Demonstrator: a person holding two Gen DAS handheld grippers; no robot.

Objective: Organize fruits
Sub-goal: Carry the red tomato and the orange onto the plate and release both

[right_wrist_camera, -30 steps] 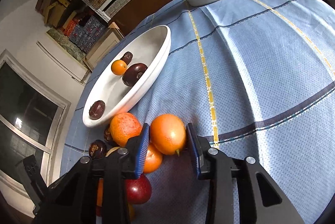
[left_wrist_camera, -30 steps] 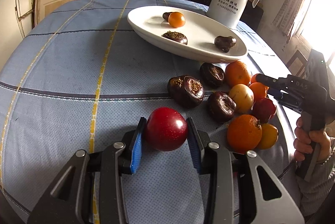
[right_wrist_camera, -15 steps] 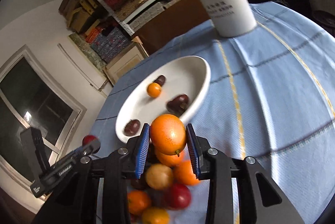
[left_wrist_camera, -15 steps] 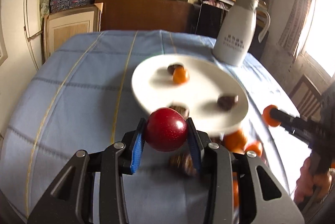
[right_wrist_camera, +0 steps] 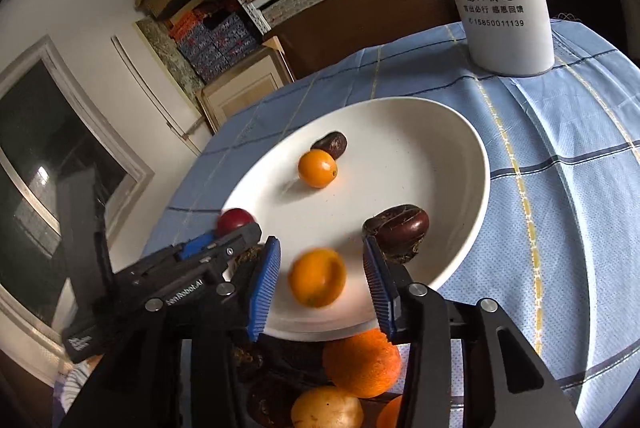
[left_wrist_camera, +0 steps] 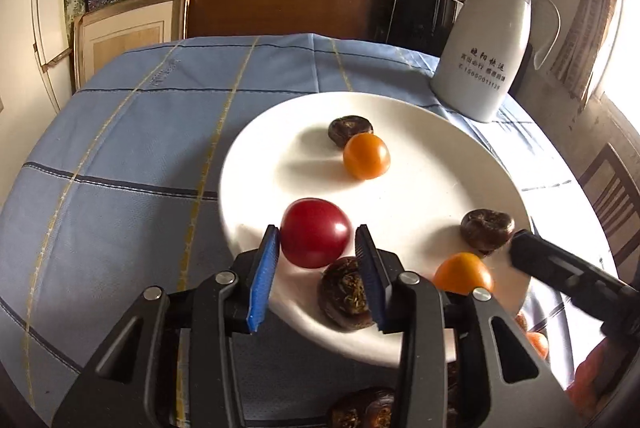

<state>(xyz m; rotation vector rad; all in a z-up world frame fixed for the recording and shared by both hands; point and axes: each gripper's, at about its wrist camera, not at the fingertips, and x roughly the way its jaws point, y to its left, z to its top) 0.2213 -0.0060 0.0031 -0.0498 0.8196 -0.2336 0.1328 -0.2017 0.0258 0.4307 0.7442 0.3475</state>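
Your left tongs (left_wrist_camera: pixel 316 260) stand over the 7 o'clock edge of the white plate (left_wrist_camera: pixel 420 164). The red fruit (left_wrist_camera: pixel 314 232) sits between their blue pads (left_wrist_camera: pixel 264 276); the left pad touches it, while a thin gap seems to show at the right pad, so a firm pinch cannot be confirmed. The pads have just been parting slightly.

Your right tongs (right_wrist_camera: pixel 320 280) are spread over the plate's near rim (right_wrist_camera: pixel 476 196). An orange fruit (right_wrist_camera: pixel 317 277), blurred, lies between the pads with clear space on both sides; these pads have just been opening.

On the plate you have 1 small orange fruit (left_wrist_camera: pixel 366 156) near centre, touching a dark brown fruit (left_wrist_camera: pixel 350 129) at its 11 o'clock. A 2nd dark fruit (left_wrist_camera: pixel 486 230) sits at 4 o'clock on the plate, and a 3rd (left_wrist_camera: pixel 344 294) at 6 o'clock, just beside the red fruit.

More oranges (right_wrist_camera: pixel 362 362) and a yellow fruit (right_wrist_camera: pixel 326 410) rest on the blue checked cloth of the desk (left_wrist_camera: pixel 120 156), below the plate's near rim. A white jug (left_wrist_camera: pixel 486 56) stands upright at 1 o'clock beyond the plate.
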